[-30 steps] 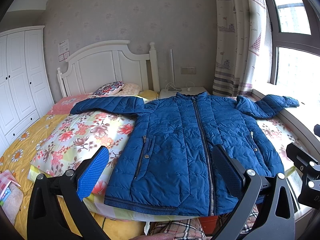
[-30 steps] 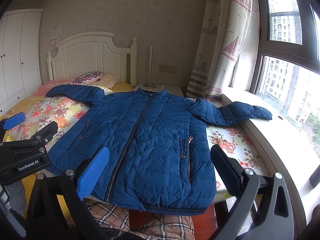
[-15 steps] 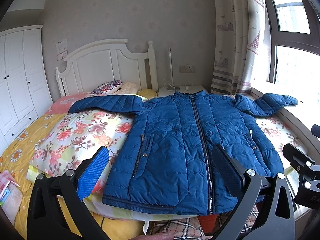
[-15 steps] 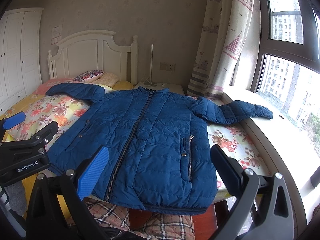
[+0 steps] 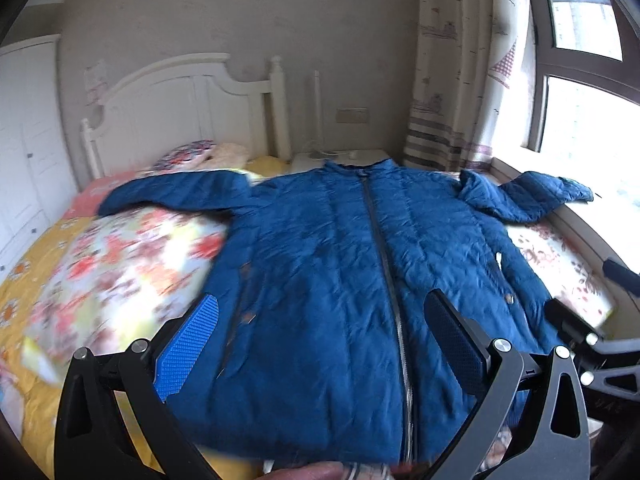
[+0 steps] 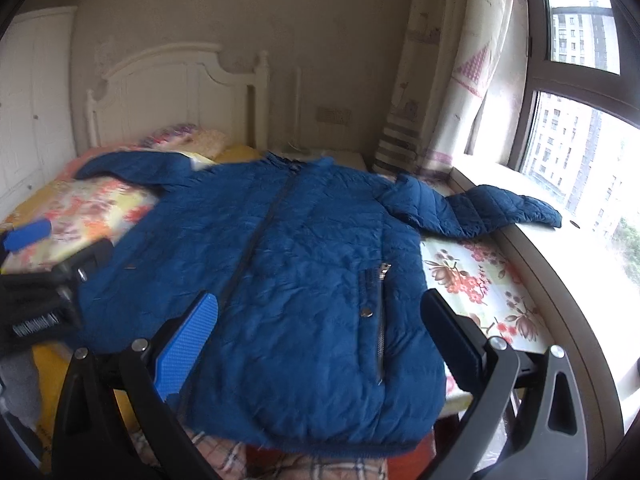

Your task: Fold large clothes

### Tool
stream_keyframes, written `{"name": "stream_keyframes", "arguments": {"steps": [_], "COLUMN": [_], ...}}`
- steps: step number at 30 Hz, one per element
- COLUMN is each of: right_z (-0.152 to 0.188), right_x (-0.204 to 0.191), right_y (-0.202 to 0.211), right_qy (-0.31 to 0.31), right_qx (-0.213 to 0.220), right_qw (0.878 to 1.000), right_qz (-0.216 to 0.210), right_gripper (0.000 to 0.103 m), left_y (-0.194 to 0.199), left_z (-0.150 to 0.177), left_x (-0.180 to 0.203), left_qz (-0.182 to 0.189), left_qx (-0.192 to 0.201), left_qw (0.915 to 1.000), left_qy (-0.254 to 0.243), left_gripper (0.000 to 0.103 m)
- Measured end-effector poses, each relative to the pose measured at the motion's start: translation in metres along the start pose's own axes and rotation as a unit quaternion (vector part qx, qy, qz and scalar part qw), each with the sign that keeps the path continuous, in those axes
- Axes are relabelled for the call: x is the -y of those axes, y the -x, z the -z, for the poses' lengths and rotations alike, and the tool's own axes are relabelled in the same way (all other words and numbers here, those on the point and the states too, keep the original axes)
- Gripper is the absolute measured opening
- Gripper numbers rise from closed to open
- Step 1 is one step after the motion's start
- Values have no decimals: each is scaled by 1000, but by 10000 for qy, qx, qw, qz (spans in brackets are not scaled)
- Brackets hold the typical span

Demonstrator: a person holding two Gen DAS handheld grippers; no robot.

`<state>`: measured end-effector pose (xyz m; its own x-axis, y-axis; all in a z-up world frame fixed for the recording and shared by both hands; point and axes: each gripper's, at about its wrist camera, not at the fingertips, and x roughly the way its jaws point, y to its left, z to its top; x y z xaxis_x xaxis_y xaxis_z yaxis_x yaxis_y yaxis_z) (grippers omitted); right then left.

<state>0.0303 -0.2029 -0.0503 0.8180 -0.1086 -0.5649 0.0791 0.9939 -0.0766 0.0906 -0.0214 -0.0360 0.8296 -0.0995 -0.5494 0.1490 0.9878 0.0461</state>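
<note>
A large blue quilted jacket (image 5: 340,272) lies flat on the bed, front up and zipped, with both sleeves spread out to the sides. It also shows in the right wrist view (image 6: 288,264). My left gripper (image 5: 320,328) is open and empty, above the jacket's lower hem near the zipper. My right gripper (image 6: 318,328) is open and empty, above the jacket's lower right part near the pocket zipper. The left gripper appears at the left edge of the right wrist view (image 6: 44,280). The right sleeve (image 6: 492,212) reaches onto the window sill.
The bed carries a floral quilt (image 5: 120,264) and pillows (image 5: 188,152) by a white headboard (image 5: 180,108). A white wardrobe (image 5: 24,140) stands at left. A window sill (image 6: 560,280), curtain (image 6: 440,80) and window are at right. Checked cloth (image 6: 320,464) is at the bed's near edge.
Both grippers have moved forward and closer to the jacket, which now looks larger and blurred. Both stay open and the jacket has not moved.
</note>
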Motion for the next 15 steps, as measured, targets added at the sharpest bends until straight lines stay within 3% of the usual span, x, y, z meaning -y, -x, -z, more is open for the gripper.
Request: {"name": "stream_keyframes", "arguments": {"steps": [4,7,11,15], "right_z": [-12,-12,-4,-3], "right_x": [46,88,161,234], "right_y": [-53,-86,-131,-177], "right_qy": [-703,-1193,-2021,-2866], "right_qx": [-294,-469,-630,-664], "right_qw": [9971,9916,9766,9548], "right_qz": [16,194,379,415], "right_gripper": [101,101,101,101], "left_y": [-80,-140,-201,-237], "left_z": [-28,-42,-41,-30], "left_x": [0,-17,-43,-55], "left_qz": [101,-208,-580,-542], "left_qx": [-594,-985,-1432,-1767], "left_qw": [9982,9949,9879,9827], "left_qy": [-73,55,131,142], "left_gripper": [99,99,99,99]}}
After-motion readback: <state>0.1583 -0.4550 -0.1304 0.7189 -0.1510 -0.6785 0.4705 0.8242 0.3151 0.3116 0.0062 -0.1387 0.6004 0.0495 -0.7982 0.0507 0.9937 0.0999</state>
